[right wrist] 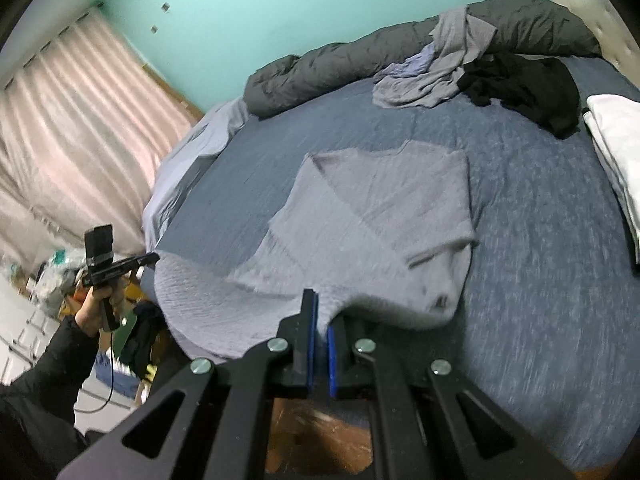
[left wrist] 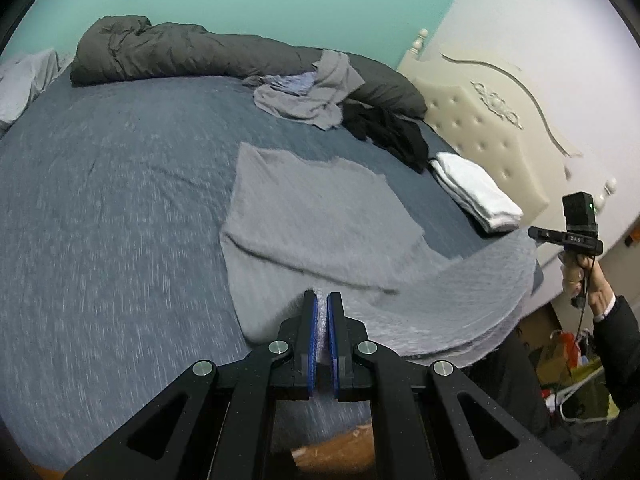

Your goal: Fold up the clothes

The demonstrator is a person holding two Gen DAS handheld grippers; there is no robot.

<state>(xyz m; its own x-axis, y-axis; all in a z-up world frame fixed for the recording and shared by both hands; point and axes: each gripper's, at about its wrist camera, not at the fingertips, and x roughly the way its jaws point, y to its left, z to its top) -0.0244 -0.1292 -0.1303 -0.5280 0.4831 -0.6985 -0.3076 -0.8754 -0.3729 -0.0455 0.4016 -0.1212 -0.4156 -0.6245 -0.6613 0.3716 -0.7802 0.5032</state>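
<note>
Both grippers, left gripper [left wrist: 322, 300] and right gripper [right wrist: 320, 312], clamp the grey sweater's [left wrist: 312, 216] near hem; soft, light knit, it sags between them and needs edge holds.

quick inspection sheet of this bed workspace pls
surface: bed, blue sheet, blurred
job's things: grey sweater part folded, near hem lifted; folded white stack
clutter: grey clothes, black garment, rolled duvet
grippers: left gripper and right gripper both shut on the sweater hem
cables: black lead below right hand
surroundings: teal wall, headboard, pink curtain, floor clutter
</note>
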